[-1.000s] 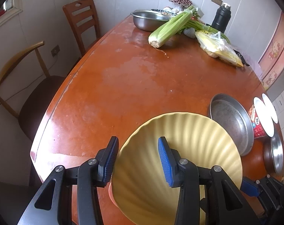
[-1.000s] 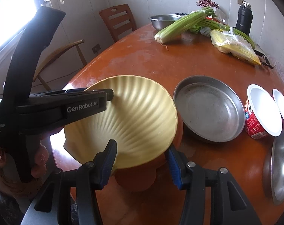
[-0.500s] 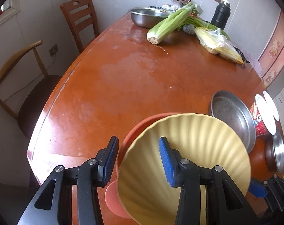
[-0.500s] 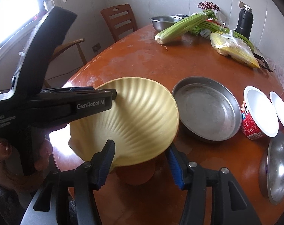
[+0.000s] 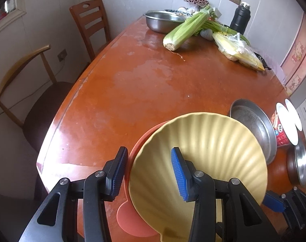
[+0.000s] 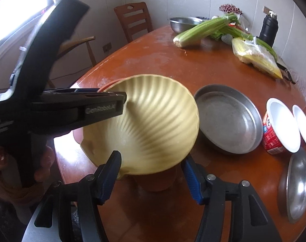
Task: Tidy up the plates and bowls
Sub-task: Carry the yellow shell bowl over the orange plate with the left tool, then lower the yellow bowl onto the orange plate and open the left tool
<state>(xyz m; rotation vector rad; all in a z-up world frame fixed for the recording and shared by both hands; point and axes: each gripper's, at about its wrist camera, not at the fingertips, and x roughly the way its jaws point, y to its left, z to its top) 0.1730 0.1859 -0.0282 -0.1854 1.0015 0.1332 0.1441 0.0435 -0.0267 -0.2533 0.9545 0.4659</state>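
Sitting tilted on the orange plate [image 5: 132,217] at the near bench [image 5: 132,92] edge, your yellow shell-ribbed bowl [image 5: 209,153] is matte, fluted. Left tongs [image 5: 148,172] straddle its rim, grip unclear. Right tongs [image 6: 152,176] are opening, pads clear of it.

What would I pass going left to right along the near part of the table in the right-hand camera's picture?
Yellow shell-shaped bowl → round metal pan → red instant-noodle cup → small white dish. A shiny metal plate lies nearer, below the cup.
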